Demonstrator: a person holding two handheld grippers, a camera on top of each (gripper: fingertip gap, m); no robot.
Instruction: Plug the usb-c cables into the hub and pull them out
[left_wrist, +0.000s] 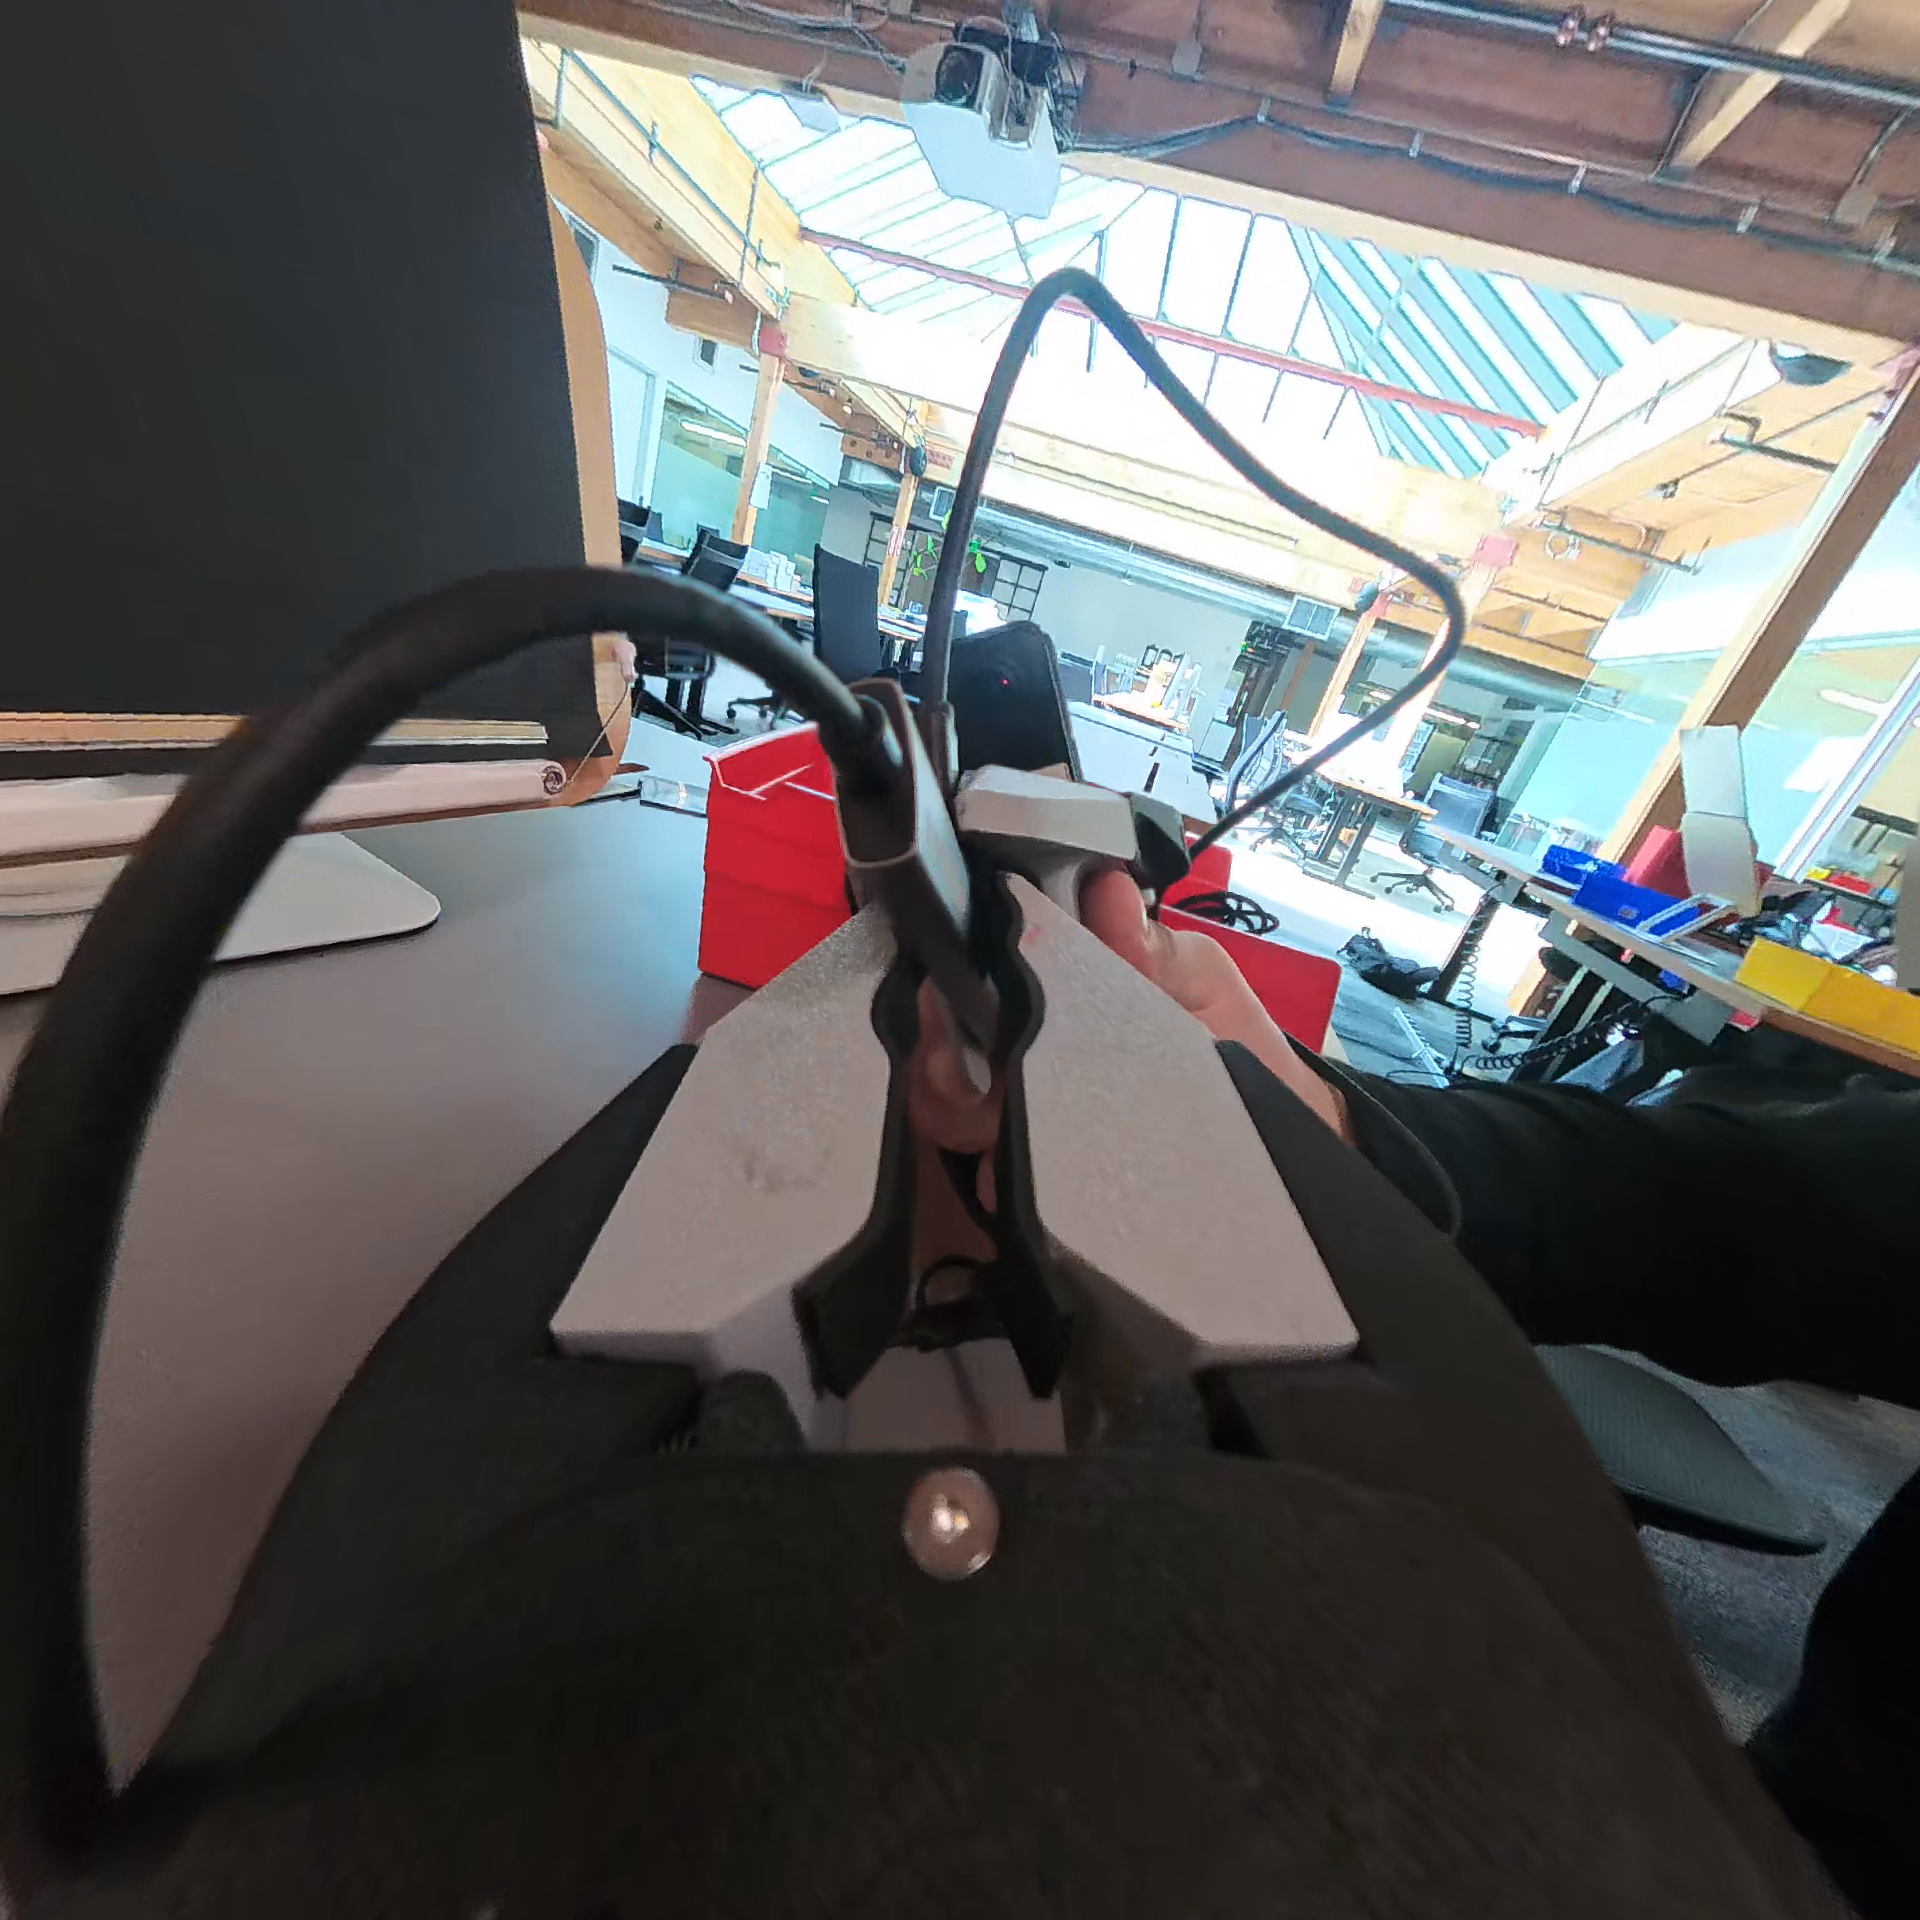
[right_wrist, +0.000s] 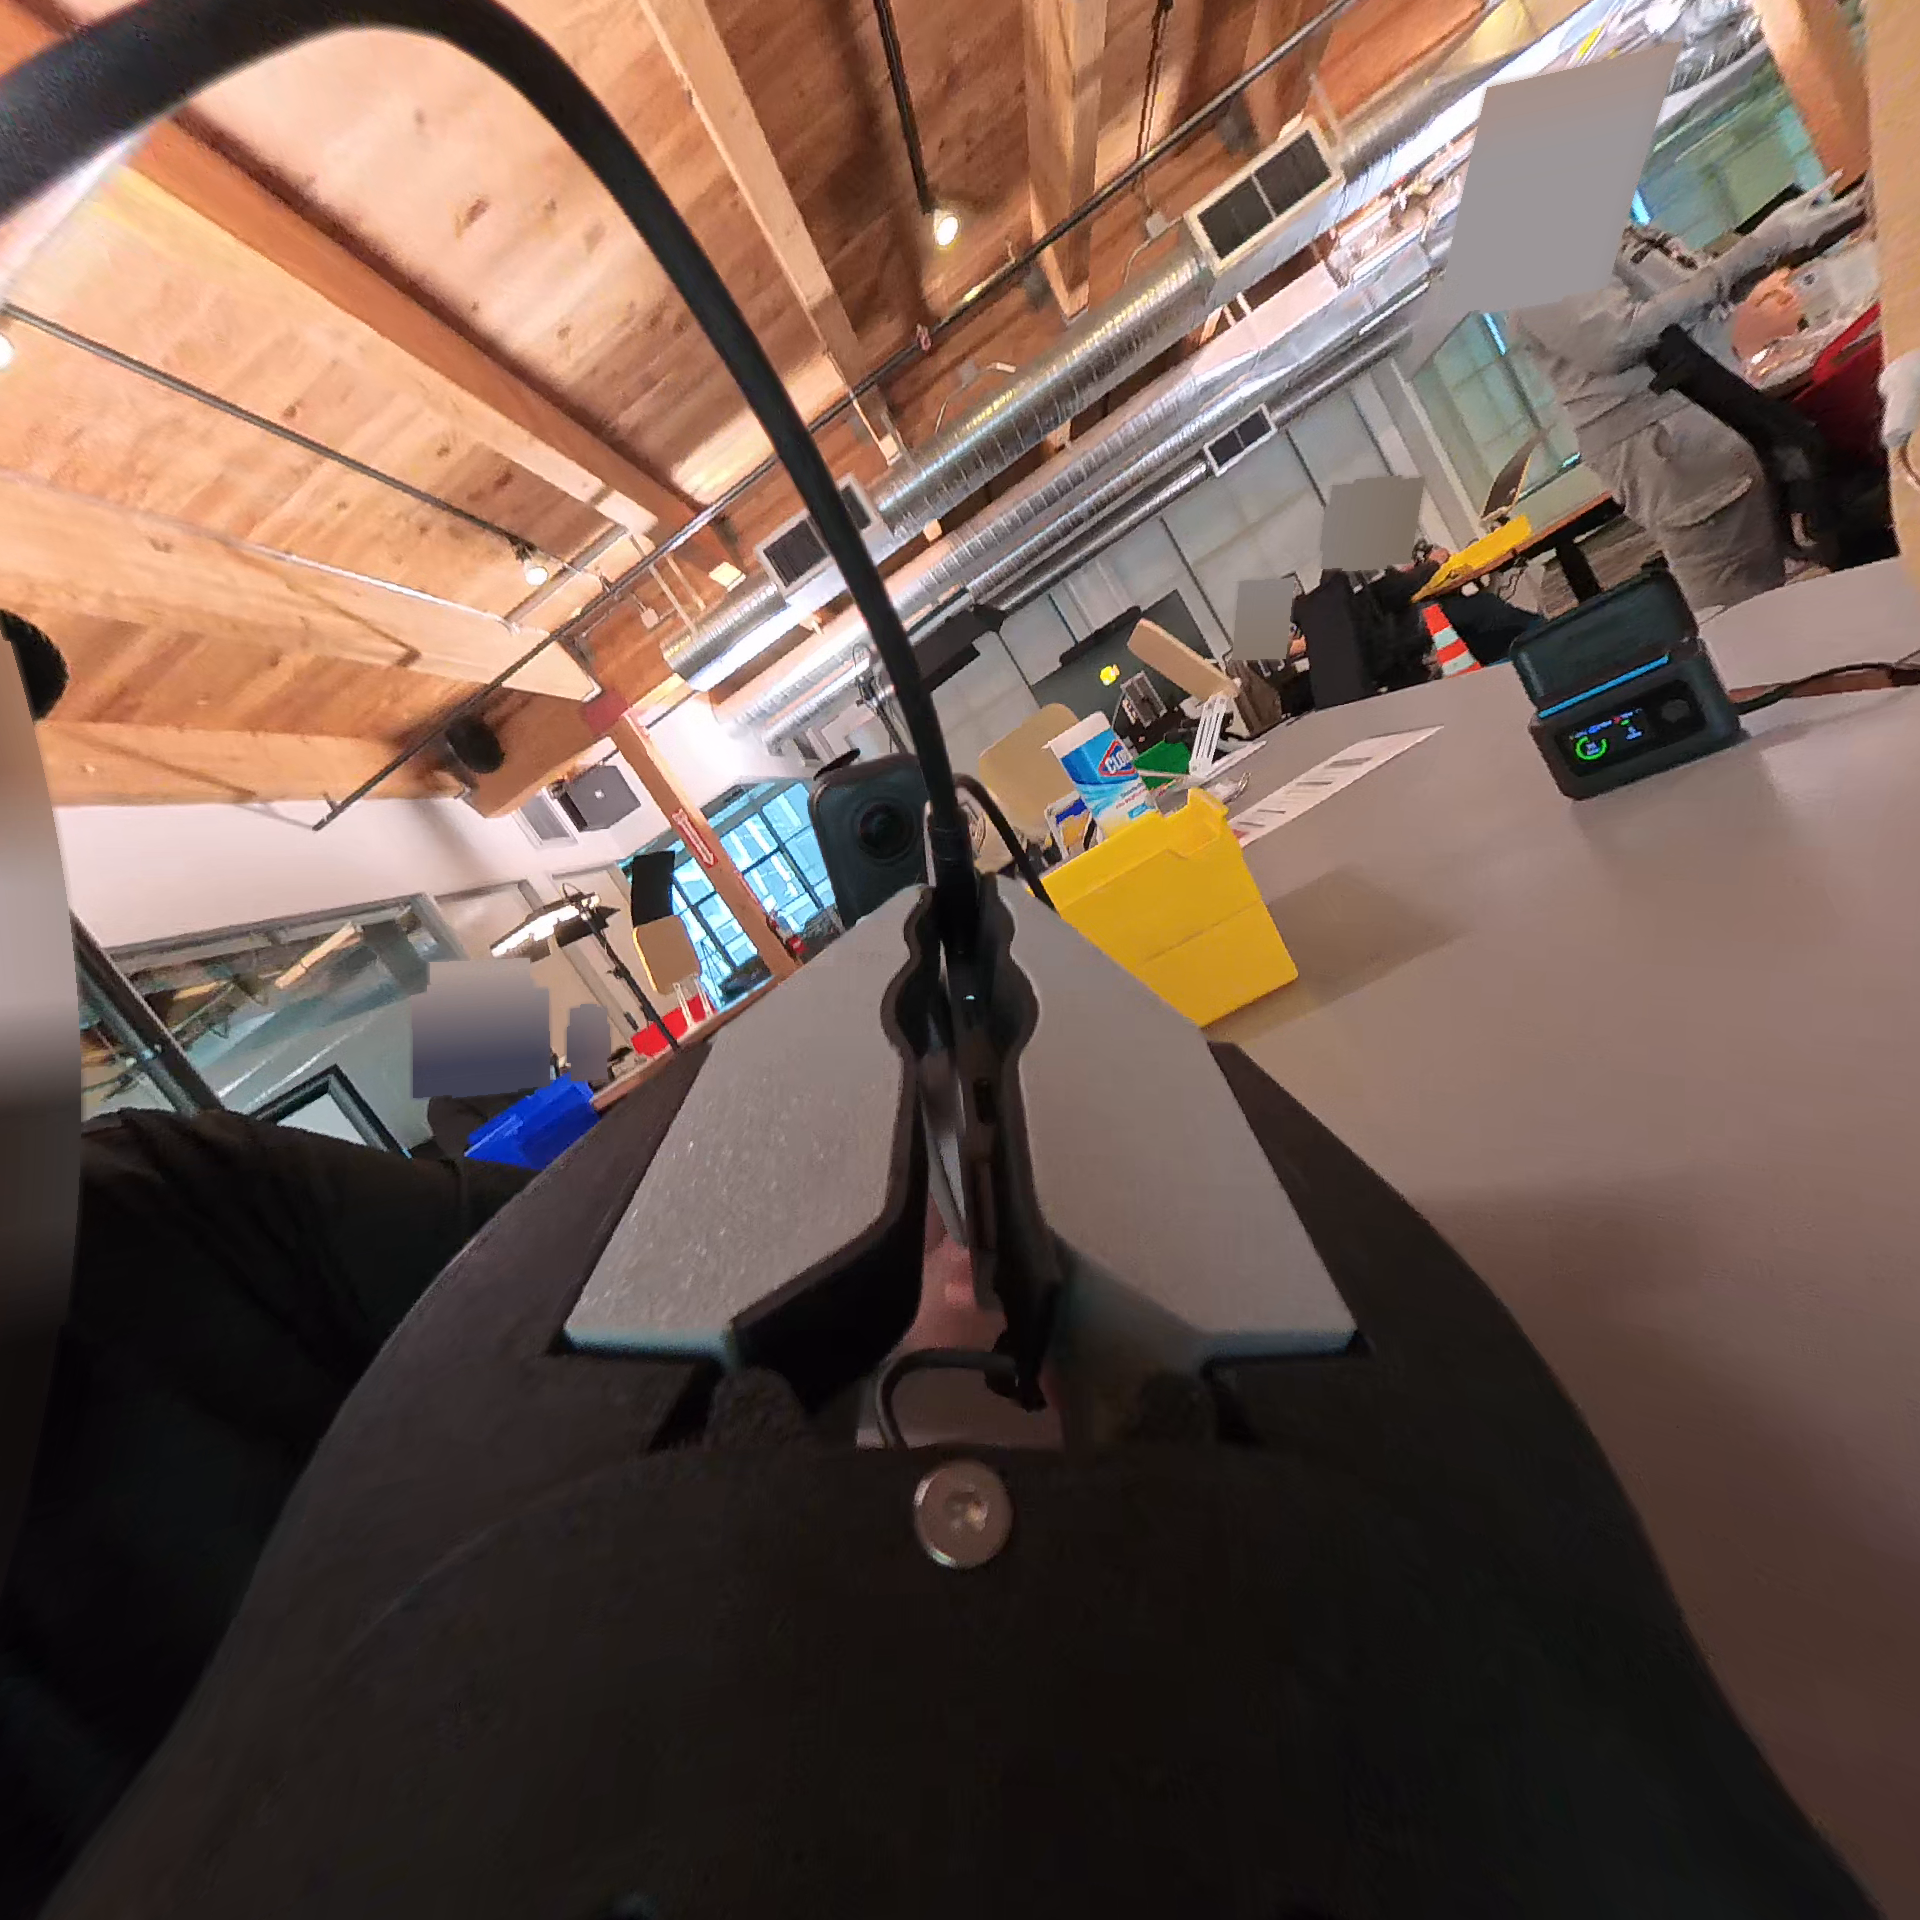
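Left gripper: our left gripper (left_wrist: 961, 977) is clamped on the hub (left_wrist: 914, 842), a flat dark slab with a silver edge, which we hold raised above the tabletop (left_wrist: 499, 935), its upper end sticking out past the fingertips.

Hub cable: a thick black cable (left_wrist: 312, 727) leaves the top of the hub and arcs left and down past the near edge of our view.

Right gripper: our right gripper (right_wrist: 961, 935) is pressed tight on the plug end of a thin black usb-c cable (right_wrist: 769, 416); in the left wrist view we see this gripper (left_wrist: 1049, 821) just right of the hub, touching or nearly so.

Plug and port: we cannot tell whether the plug sits in the hub; the fingers hide the joint.

Thin cable: in the left wrist view it (left_wrist: 1039, 312) loops high above both grippers and falls away to the right.

Surroundings: a red bin (left_wrist: 769, 883) stands behind the hub on the tabletop, a monitor foot (left_wrist: 312, 894) toward the left edge; in the right wrist view a yellow bin (right_wrist: 1164, 904) and a small dark device with a lit screen (right_wrist: 1621, 717) rest on the tabletop (right_wrist: 1558, 1039).
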